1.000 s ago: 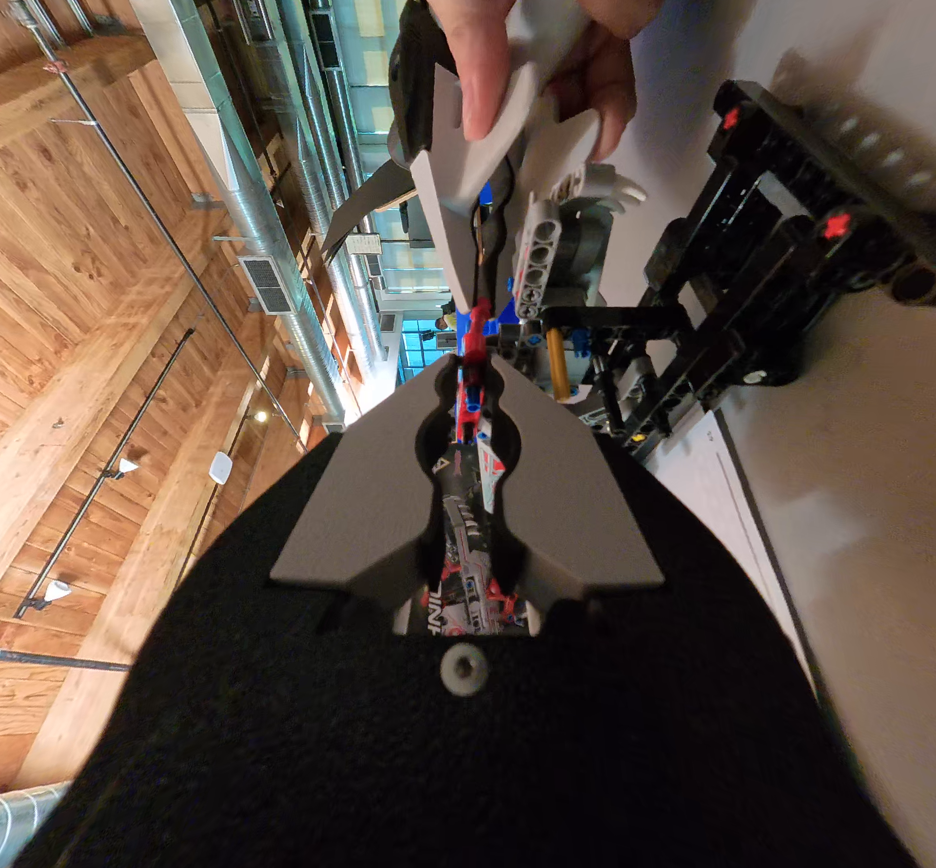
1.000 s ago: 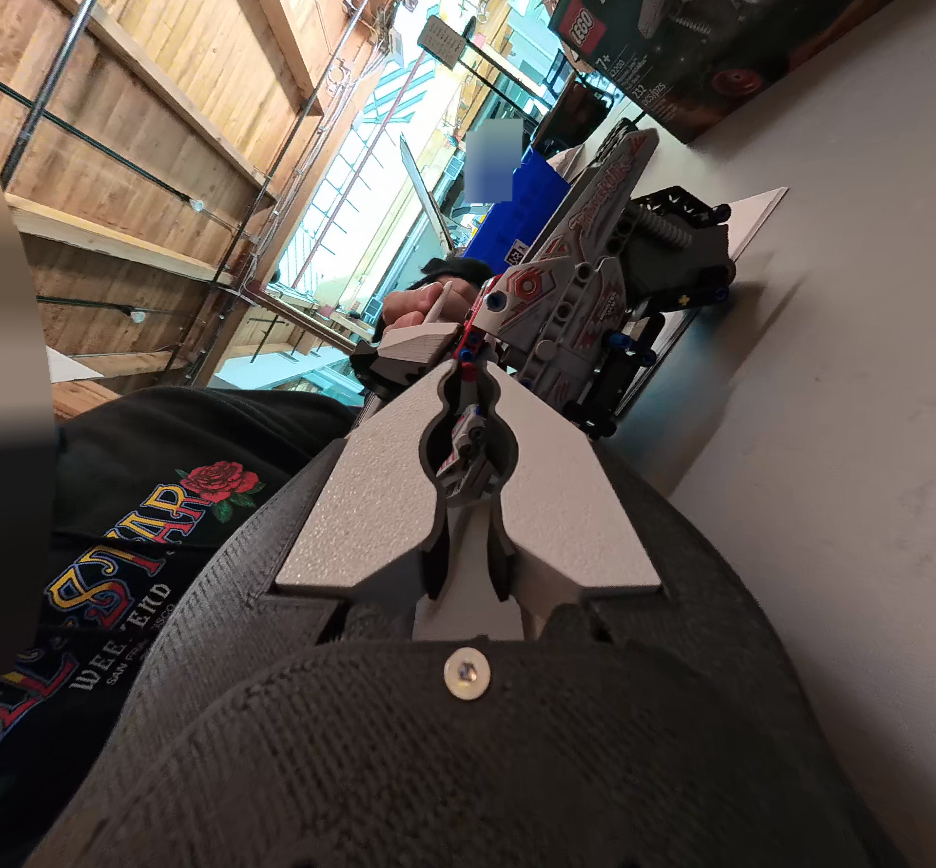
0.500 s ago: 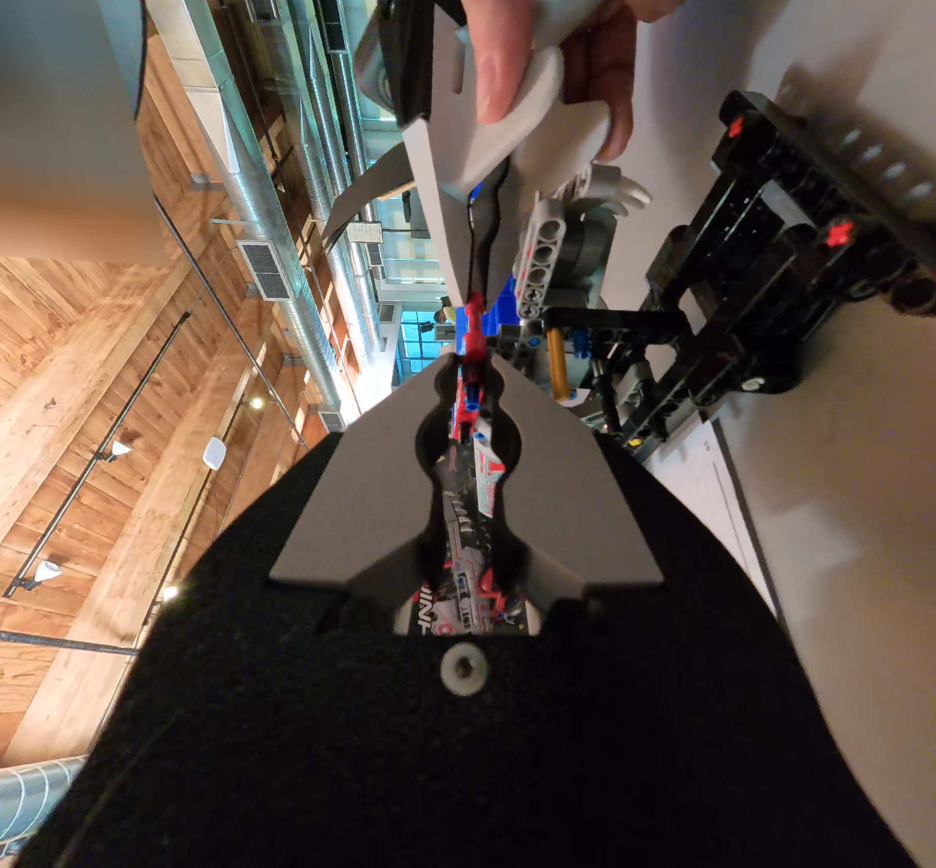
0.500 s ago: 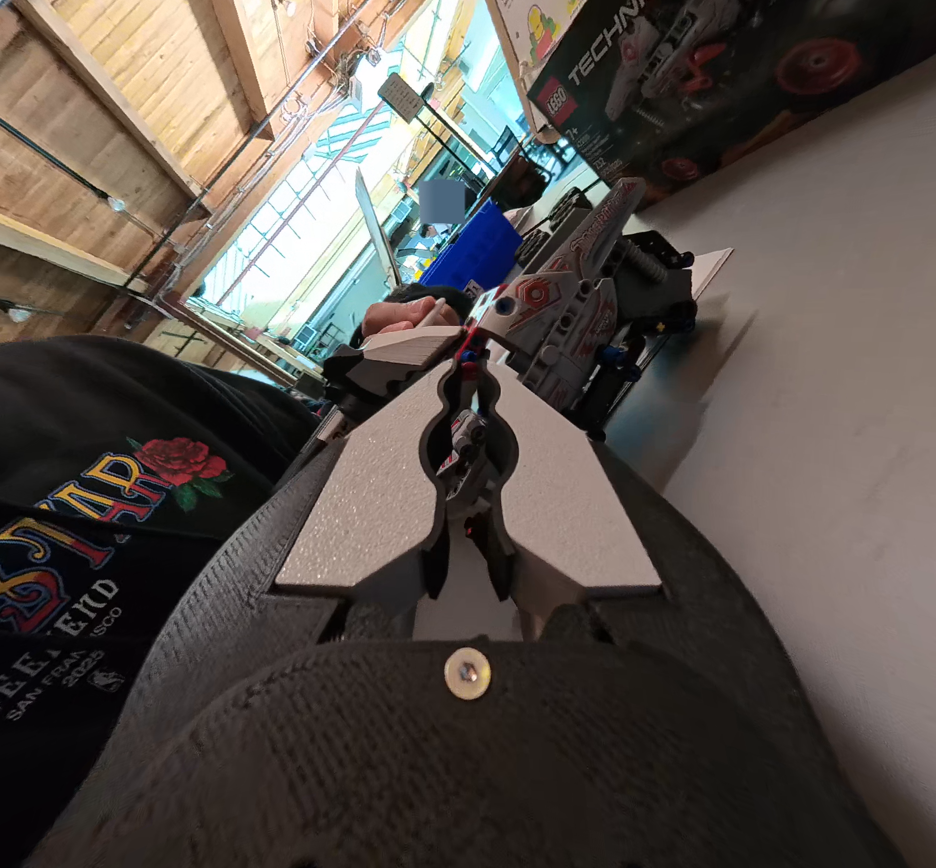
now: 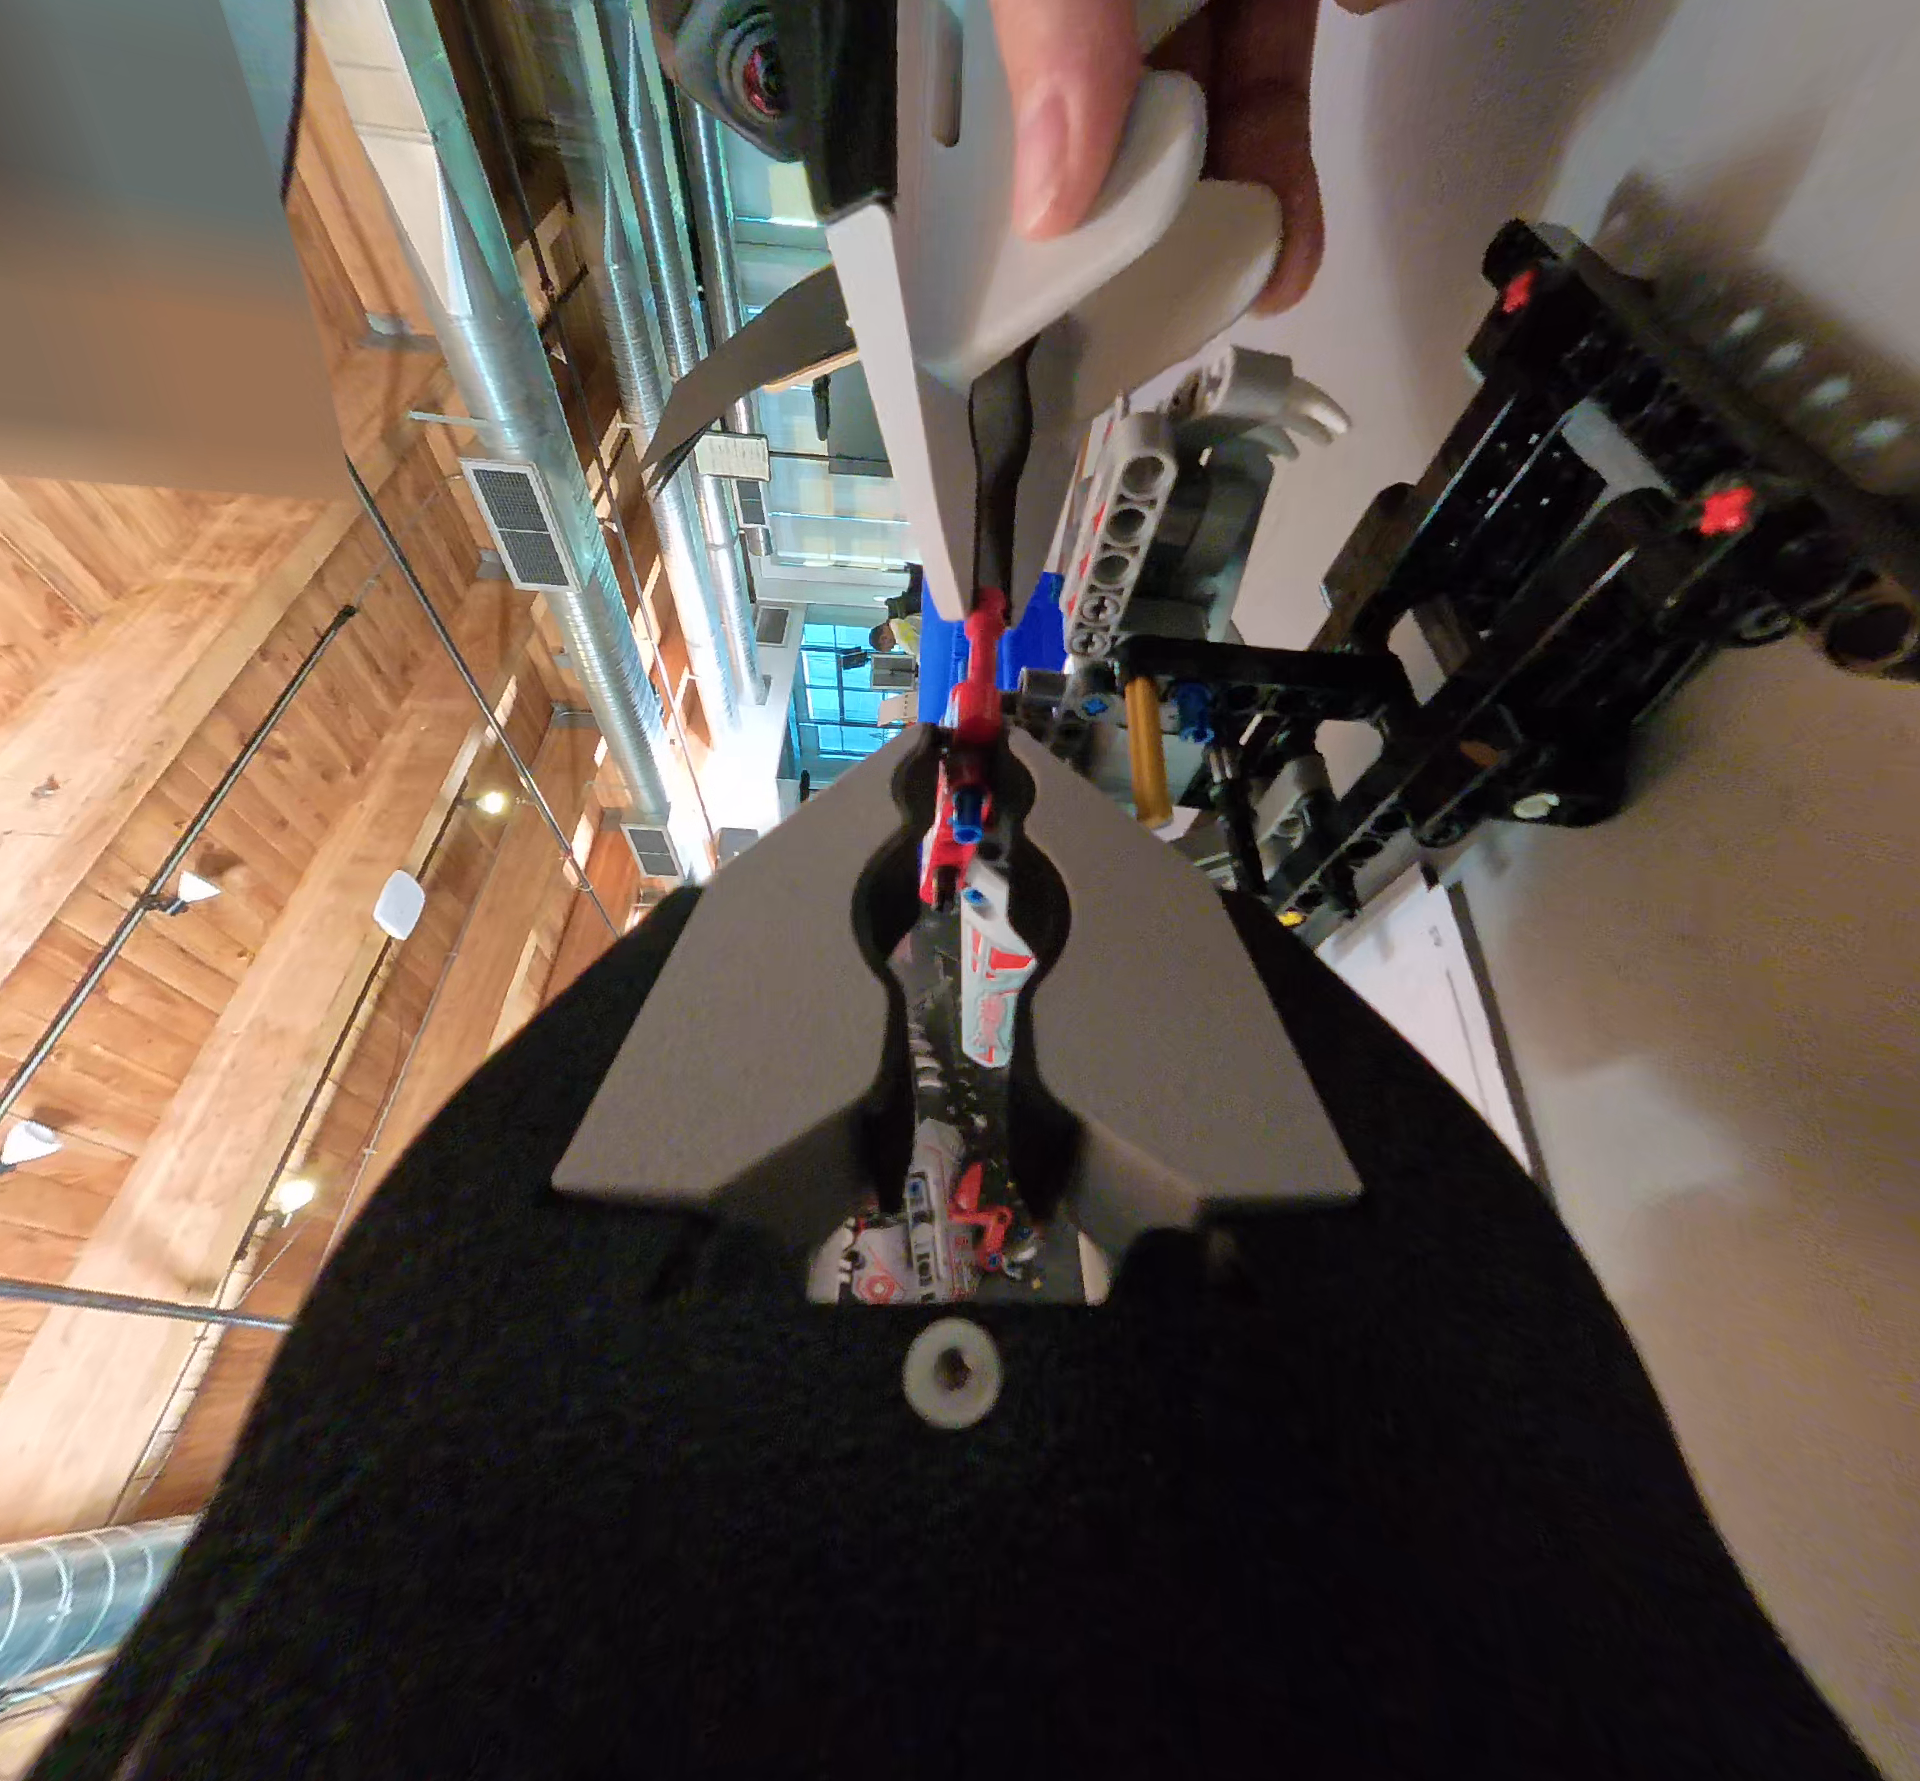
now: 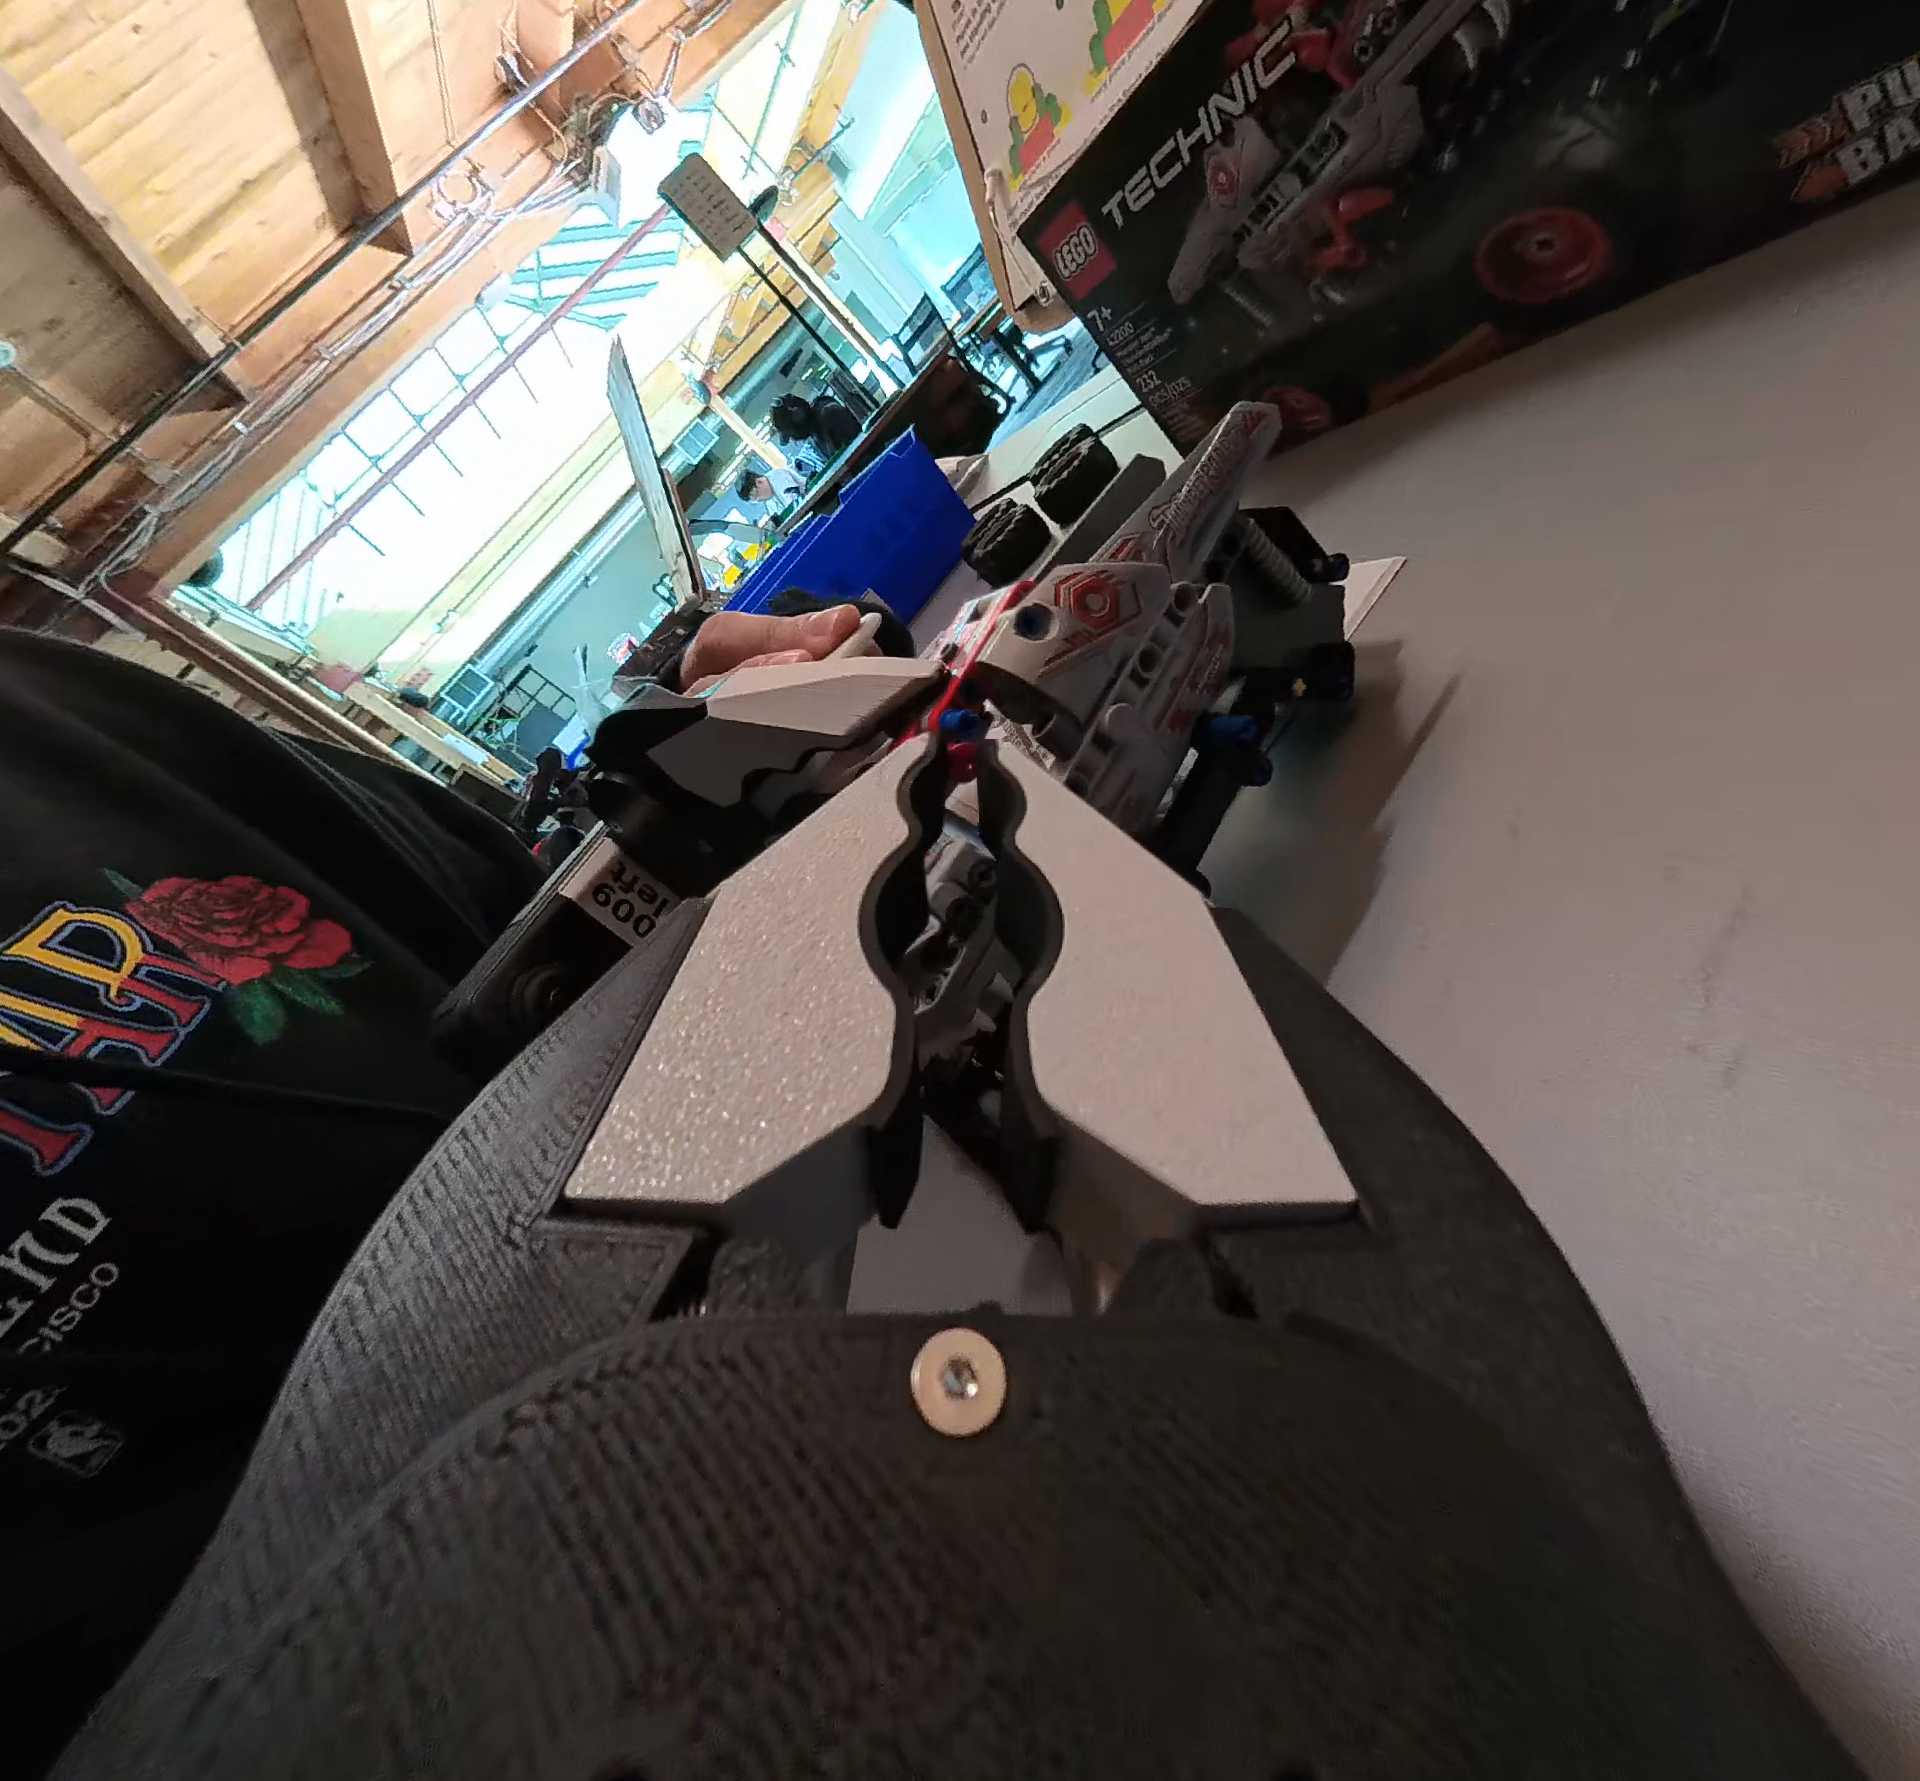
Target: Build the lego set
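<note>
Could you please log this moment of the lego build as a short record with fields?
left hand-held gripper: shut on the printed grey panel
right hand-held gripper: shut on the red piece
model: grey and black vehicle, partly built, on the table
loose parts: black tyres behind the model
box: standing at the table's far edge

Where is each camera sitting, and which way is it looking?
Left wrist view: sits on the left gripper, looks along its fingers at the red and grey lego piece they clamp; the right gripper and a hand show ahead.
Right wrist view: sits on the right gripper, looks across the table at the lego model; a black shirt shows.
Both views show the model and both grippers.
</note>
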Available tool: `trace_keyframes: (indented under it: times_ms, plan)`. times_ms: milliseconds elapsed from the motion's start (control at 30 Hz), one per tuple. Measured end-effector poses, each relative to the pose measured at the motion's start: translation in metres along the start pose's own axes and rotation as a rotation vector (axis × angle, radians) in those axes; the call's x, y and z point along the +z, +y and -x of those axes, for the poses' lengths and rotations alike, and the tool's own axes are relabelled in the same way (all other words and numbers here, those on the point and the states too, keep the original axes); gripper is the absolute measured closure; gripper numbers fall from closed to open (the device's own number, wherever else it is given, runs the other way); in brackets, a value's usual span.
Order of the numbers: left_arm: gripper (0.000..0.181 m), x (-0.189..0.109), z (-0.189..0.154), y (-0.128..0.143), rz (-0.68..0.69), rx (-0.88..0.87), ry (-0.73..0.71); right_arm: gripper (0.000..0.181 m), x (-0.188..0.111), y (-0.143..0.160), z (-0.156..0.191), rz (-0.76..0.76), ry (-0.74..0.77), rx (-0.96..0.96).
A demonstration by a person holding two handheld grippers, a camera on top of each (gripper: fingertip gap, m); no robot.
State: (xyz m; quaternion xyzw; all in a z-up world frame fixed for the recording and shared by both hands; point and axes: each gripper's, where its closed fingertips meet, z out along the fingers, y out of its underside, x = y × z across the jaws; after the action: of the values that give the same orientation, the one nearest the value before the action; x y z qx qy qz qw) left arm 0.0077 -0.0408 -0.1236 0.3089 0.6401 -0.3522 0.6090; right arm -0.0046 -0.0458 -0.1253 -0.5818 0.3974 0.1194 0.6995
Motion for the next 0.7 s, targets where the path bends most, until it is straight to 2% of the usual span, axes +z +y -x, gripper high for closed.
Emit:
trace_keyframes:
  times_ms: [200, 367, 700]
  plan:
    - [0.174, 0.0013, 0.0003, -0.0003, -0.001, -0.008, 0.0, 0.176, -0.0014, 0.0005, 0.0004, -0.004, -0.047, 0.016]
    - [0.174, 0.0022, 0.0003, -0.0001, 0.003, -0.011, 0.0, 0.176, -0.0003, -0.0034, -0.0013, -0.051, -0.046, 0.09]
    - [0.174, 0.0022, 0.0006, 0.0023, 0.016, 0.005, -0.006, 0.177, 0.0021, -0.0057, -0.0032, -0.093, -0.014, 0.097]
